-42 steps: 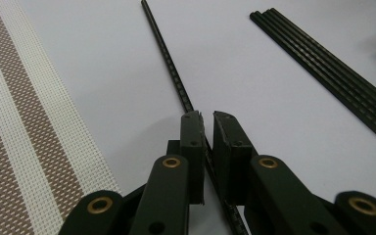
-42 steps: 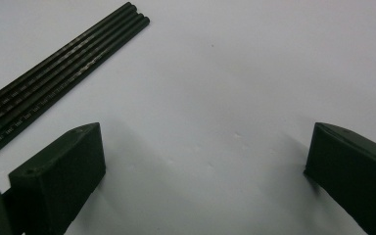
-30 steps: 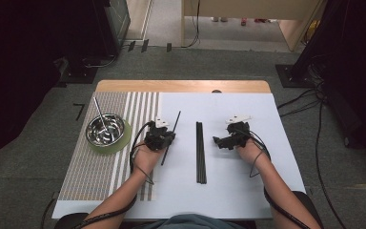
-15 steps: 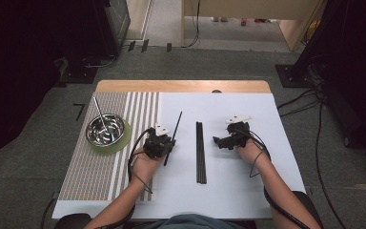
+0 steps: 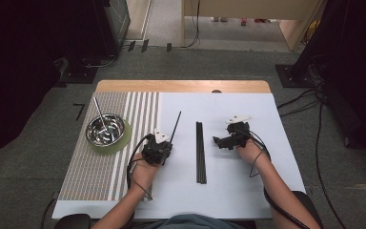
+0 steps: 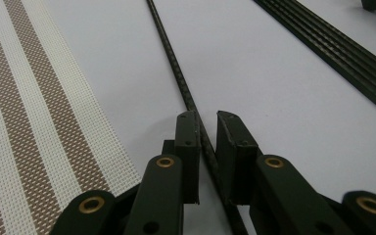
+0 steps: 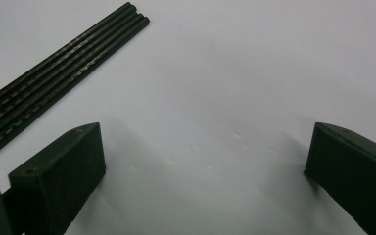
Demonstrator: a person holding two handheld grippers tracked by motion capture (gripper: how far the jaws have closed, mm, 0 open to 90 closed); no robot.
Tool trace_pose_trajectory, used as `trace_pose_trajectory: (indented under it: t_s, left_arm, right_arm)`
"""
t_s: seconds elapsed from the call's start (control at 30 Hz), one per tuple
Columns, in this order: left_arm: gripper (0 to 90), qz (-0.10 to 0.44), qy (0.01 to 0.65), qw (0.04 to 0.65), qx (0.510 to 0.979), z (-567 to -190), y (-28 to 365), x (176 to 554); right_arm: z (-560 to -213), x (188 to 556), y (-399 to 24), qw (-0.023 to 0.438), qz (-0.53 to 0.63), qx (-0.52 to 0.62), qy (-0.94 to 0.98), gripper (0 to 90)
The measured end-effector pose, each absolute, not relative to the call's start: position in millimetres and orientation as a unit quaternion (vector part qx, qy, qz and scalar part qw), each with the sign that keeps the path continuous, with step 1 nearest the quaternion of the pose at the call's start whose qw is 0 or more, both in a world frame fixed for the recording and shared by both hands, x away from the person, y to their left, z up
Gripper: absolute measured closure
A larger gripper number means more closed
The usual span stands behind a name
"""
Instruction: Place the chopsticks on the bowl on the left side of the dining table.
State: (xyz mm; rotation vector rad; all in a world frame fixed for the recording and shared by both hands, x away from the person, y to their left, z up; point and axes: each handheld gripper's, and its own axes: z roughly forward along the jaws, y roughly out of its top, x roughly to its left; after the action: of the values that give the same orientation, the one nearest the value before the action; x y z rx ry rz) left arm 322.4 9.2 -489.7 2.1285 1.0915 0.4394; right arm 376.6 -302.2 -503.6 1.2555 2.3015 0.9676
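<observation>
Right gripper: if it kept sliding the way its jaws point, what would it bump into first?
Probably the bundle of black sticks: the right gripper points its open jaws left toward them across bare white tabletop.

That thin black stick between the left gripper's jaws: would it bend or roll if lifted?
The thin black stick looks straight along its whole length, so it is probably stiff. Being so slim, it is likely light. Its ribbed surface may help the left gripper hold it, though a narrow rod could still pivot or roll on the smooth white tabletop.
</observation>
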Motion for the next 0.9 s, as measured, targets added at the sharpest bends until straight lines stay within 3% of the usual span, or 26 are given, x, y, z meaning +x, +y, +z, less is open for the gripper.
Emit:
trace_pose_trajectory:
  t_s: [0.33, 0.6, 0.67, 0.9]
  left_arm:
    - [87.1, 0.142, 0.437, 0.350, 0.816, -486, 20, 331]
    - [85.4, 0.153, 0.434, 0.358, 0.813, -490, 18, 332]
    - [78.4, 0.154, 0.431, 0.361, 0.813, -490, 14, 332]
    - [81.1, 0.163, 0.421, 0.363, 0.815, -492, 12, 335]
  right_arm:
    - [-503, 377, -302, 0.172, 0.341, 0.443, 0.811, 0.8]
    - [-503, 377, -302, 0.172, 0.341, 0.443, 0.811, 0.8]
    - [-503, 377, -302, 0.172, 0.340, 0.443, 0.811, 0.8]
    - [-503, 377, -302, 0.172, 0.341, 0.443, 0.811, 0.8]
